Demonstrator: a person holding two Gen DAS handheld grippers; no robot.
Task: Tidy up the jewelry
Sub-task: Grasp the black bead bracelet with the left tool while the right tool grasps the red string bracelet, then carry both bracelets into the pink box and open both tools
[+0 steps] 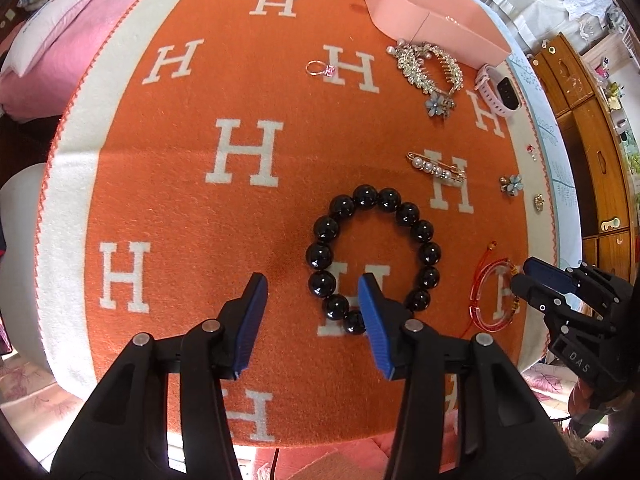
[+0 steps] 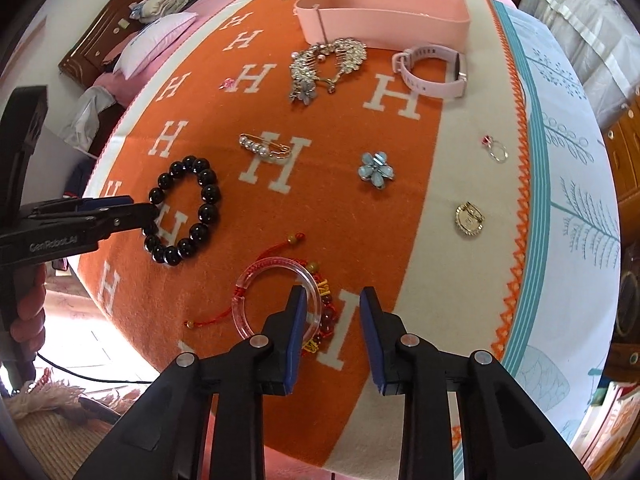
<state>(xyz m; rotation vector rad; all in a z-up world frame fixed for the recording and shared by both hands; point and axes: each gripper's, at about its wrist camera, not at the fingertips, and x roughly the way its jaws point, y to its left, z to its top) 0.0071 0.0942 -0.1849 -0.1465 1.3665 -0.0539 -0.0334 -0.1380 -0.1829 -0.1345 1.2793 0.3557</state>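
A black bead bracelet (image 1: 372,256) lies on the orange H-patterned blanket (image 1: 180,184). My left gripper (image 1: 312,290) is open, its right finger inside the bracelet loop, its left finger outside, so the near-left beads lie between the fingers. The bracelet also shows in the right wrist view (image 2: 184,210). My right gripper (image 2: 332,300) is open over a clear bangle with red cord and beads (image 2: 276,300); its left finger sits inside the bangle. A pink open box (image 2: 380,12) stands at the far edge.
On the blanket lie a rhinestone hair comb (image 2: 328,64), pearl pin (image 2: 266,148), blue flower brooch (image 2: 376,170), pink watch (image 2: 432,72), gold brooch (image 2: 469,220), two rings (image 2: 496,150) (image 1: 320,68). A bed with pillows lies at left, wooden drawers at right.
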